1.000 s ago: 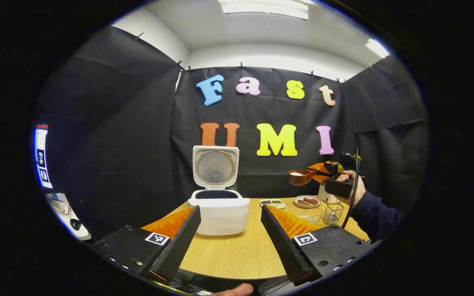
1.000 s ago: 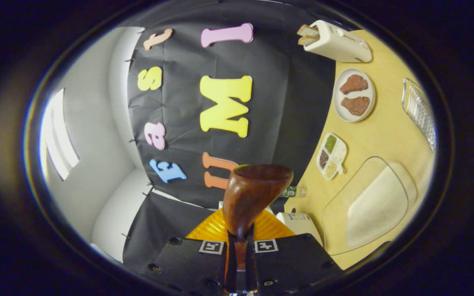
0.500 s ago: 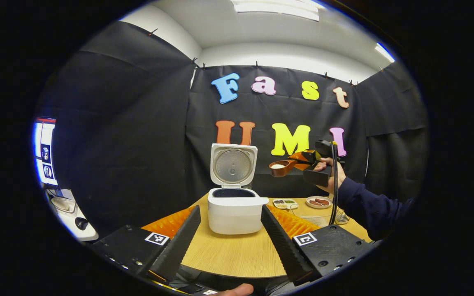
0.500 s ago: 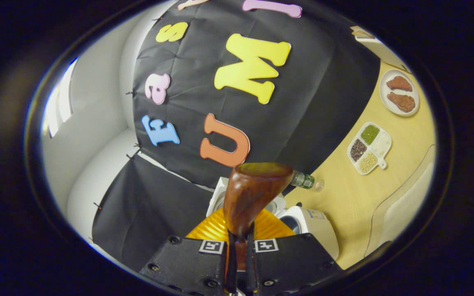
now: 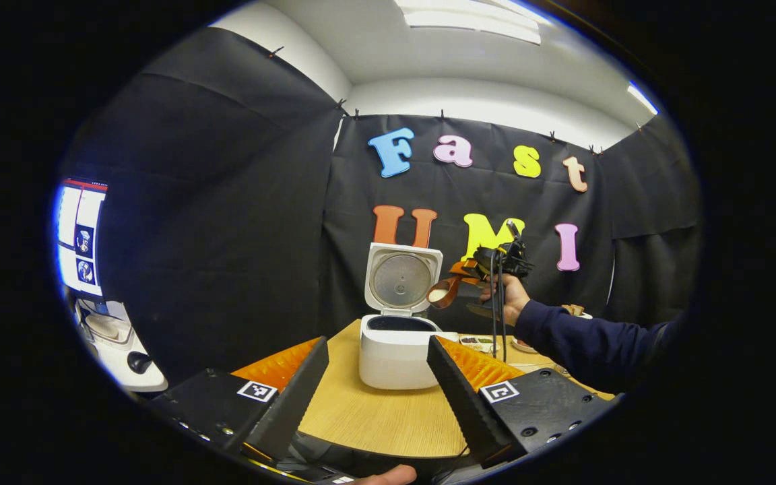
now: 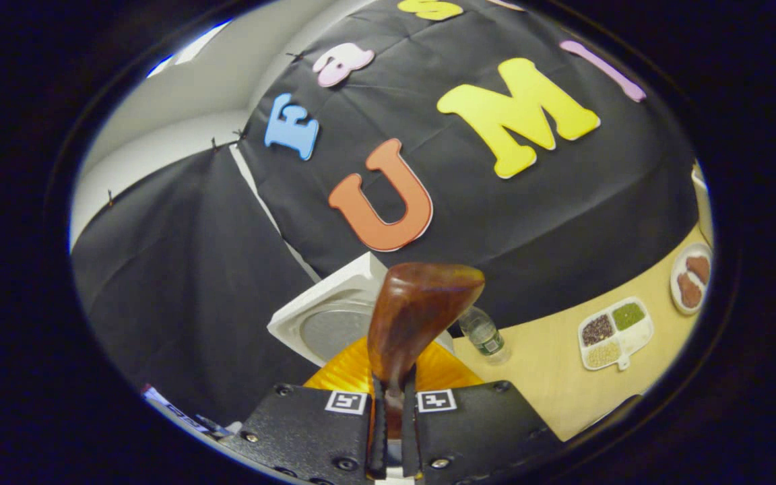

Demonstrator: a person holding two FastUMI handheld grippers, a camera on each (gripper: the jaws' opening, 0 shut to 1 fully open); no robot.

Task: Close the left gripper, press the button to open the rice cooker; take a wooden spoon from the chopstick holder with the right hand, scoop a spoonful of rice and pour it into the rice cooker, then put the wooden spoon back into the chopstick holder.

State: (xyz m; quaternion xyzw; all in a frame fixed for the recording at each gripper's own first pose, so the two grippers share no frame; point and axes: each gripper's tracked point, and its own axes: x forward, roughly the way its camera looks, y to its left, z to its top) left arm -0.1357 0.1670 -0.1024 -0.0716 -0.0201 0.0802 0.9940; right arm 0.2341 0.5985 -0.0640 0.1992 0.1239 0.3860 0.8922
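Black cloth walls close round a wooden bench [image 5: 374, 417] under ceiling lights. At the bench's far left edge stands the white rice cooker [image 5: 393, 350], its lid [image 5: 401, 279] thrown up and back so the dark inner pot lies open from above; whether anything is in the pot cannot be told. The right hand-held gripper [image 5: 475, 273], held in a person's hand [image 5: 506, 303] with a dark sleeve behind it, is up beside the raised lid and carries the wooden spoon [image 5: 443, 293], whose bowl shows white rice and hangs just above the cooker's right rim, tipping toward the opening, as a pour into the pot would call for. In the right gripper view the right hand-held gripper's two fingers are clamped narrow on the spoon's handle [image 6: 391, 404], the back of the brown bowl rising ahead over the cooker's lid [image 6: 334, 323]. Toward the bench's far edge lie a small plastic bottle [image 6: 484, 333], a divided dish of grains [image 6: 613, 333] and a plate of brown meat pieces [image 6: 691, 276]. The left hand-held gripper [image 5: 378, 387] hangs back at the near edge, fingers spread wide and holding nothing, out of the pour's way.
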